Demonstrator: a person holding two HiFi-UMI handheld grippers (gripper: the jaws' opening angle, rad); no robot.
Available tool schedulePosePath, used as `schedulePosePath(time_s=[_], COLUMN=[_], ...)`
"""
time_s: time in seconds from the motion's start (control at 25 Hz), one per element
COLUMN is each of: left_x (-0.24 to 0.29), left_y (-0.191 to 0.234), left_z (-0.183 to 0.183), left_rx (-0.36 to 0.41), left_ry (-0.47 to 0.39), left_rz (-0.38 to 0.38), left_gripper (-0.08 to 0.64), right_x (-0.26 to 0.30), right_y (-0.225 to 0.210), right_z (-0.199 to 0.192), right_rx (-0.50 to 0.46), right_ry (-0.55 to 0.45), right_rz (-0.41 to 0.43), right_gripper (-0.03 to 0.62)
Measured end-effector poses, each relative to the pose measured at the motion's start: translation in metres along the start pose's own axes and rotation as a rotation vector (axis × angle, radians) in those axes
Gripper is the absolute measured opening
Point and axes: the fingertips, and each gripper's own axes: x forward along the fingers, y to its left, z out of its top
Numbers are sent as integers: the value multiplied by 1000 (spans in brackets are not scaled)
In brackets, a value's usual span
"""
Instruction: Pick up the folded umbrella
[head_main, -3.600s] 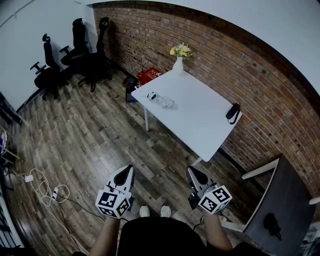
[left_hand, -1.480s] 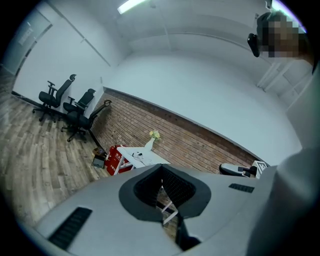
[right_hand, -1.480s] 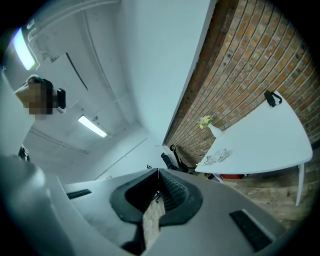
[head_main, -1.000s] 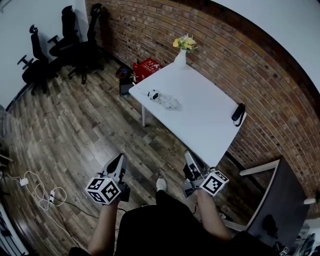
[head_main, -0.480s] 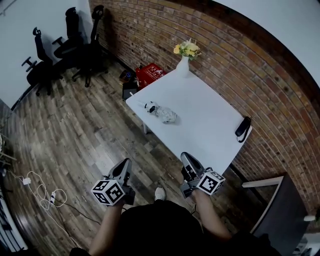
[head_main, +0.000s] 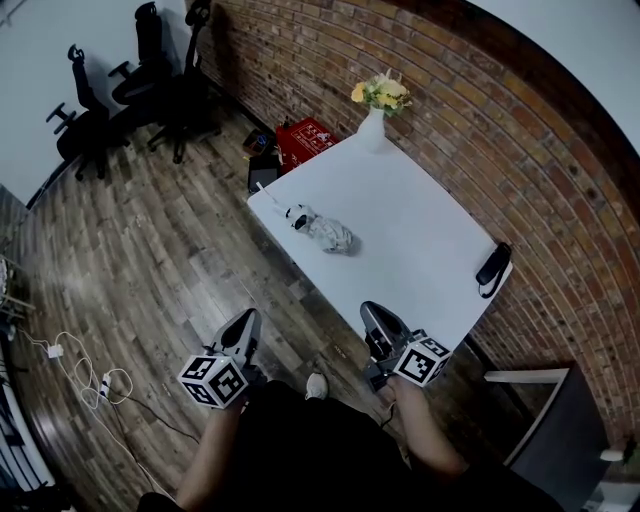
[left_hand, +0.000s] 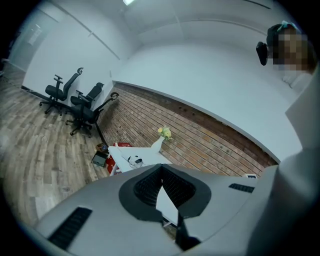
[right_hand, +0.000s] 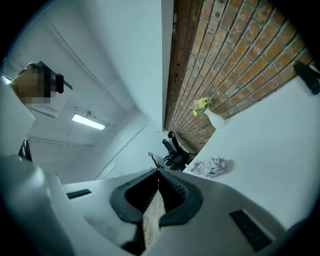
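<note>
A black folded umbrella (head_main: 493, 268) lies at the right end of the white table (head_main: 420, 230), partly over the edge. It also shows in the right gripper view as the dark umbrella (right_hand: 307, 76) at the far right. My left gripper (head_main: 248, 318) is held over the wooden floor, short of the table, shut and holding nothing. My right gripper (head_main: 368, 310) hangs just before the table's near edge, shut and holding nothing too. In their own views, the left gripper (left_hand: 161, 170) and the right gripper (right_hand: 158, 172) both show their jaws meeting at the tips.
A crumpled white-and-grey bundle (head_main: 322, 229) lies near the table's left end. A white vase with yellow flowers (head_main: 374, 118) stands at the far corner by the brick wall. A red box (head_main: 307, 138) and black office chairs (head_main: 150, 70) stand beyond. Cables (head_main: 75, 375) lie on the floor at left.
The table has come nearer to me and now lies just ahead of the right gripper. Both grippers went forward with me and stayed shut.
</note>
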Motion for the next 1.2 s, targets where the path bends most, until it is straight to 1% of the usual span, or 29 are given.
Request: schedulePosePath(time_s=[0.24, 0.44, 0.64, 0.88, 1.04, 1.2], left_x=[9, 26, 57, 101, 131, 156], left_y=[7, 17, 30, 49, 56, 63], left_z=[9, 16, 29, 53, 69, 81], left_rx=[14, 10, 30, 51, 71, 91], left_ry=[2, 16, 57, 110, 147, 191], left_rz=[9, -12, -61, -120, -176, -250], left_gripper=[12, 12, 12, 12, 12, 12], right_x=[18, 37, 57, 93, 116, 140], right_y=[-1, -2, -14, -28, -44, -55], right_z=[-2, 1, 5, 15, 21, 20], right_rx=[5, -12, -22, -11, -57, -123], right_ry=[27, 30, 19, 7, 21, 65], right_rz=[19, 23, -33, -49, -111, -177], right_gripper=[21, 21, 21, 21, 21, 21])
